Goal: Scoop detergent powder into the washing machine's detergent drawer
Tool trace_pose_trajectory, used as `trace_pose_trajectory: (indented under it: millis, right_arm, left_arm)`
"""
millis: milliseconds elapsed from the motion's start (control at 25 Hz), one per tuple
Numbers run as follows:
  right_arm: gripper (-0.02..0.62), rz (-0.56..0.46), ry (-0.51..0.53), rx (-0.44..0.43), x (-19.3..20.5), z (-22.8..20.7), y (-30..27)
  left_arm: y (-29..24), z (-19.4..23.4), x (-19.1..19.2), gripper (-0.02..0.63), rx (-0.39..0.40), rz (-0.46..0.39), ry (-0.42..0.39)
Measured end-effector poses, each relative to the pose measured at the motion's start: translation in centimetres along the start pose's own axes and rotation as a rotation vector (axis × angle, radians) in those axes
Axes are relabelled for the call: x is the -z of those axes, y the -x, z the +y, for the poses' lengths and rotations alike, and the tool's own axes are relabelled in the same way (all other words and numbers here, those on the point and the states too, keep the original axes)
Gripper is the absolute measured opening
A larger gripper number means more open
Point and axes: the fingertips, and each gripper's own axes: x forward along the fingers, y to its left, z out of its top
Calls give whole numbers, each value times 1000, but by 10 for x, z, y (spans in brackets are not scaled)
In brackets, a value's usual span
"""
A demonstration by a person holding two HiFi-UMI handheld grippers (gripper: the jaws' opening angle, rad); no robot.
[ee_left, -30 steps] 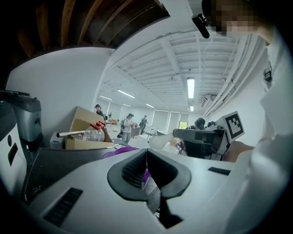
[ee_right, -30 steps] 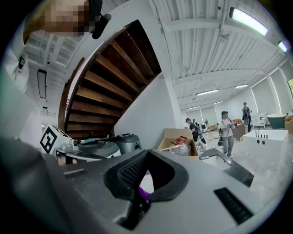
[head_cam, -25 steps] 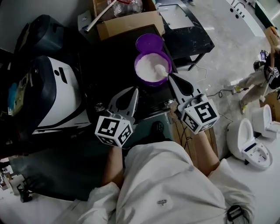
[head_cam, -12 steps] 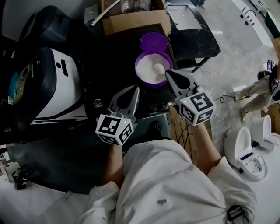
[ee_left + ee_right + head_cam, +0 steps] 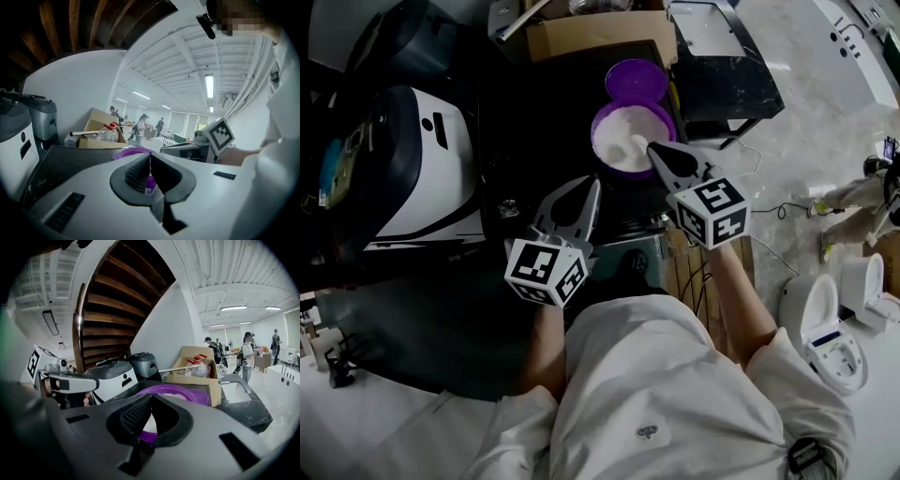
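Observation:
A purple tub (image 5: 605,120) full of white detergent powder (image 5: 619,148) stands on a black top, and a pale scoop (image 5: 639,146) lies in the powder. The tub's purple lid (image 5: 636,82) lies just behind it. My right gripper (image 5: 653,150) is shut and empty, with its tips over the tub's near right rim beside the scoop. In the right gripper view the tub (image 5: 174,391) fills the space just beyond the jaws. My left gripper (image 5: 592,185) is also shut and empty, hanging left of and nearer than the tub (image 5: 137,151). No detergent drawer shows.
A white and dark appliance (image 5: 422,178) stands at the left. A cardboard box (image 5: 591,37) with a bottle sits behind the tub, and a black side table (image 5: 727,70) is at the right. White toilets (image 5: 825,323) stand on the floor at the far right.
My right gripper has moved forward and left, from beside the tub to over its near rim. The left gripper has hardly moved.

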Motion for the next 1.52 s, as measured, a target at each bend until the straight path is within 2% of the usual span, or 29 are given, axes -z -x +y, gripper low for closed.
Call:
trace_pose_trajectory:
  millis: [280,720,1120,1520]
  right_arm:
    - [9,59,-4,8,10,1,-15]
    - [9,114,-42,36,22,2,-26]
    - [8,117,-174,10,26,5,-30]
    - [9,125,-236,-21,27,13,-32]
  left_arm:
    - [5,2,3,20,-10,6,-3]
    - [5,3,4,20,17,-1,5]
    - [7,5,3,20,32,-1,2]
    - [9,5,2,19,35,-5,0]
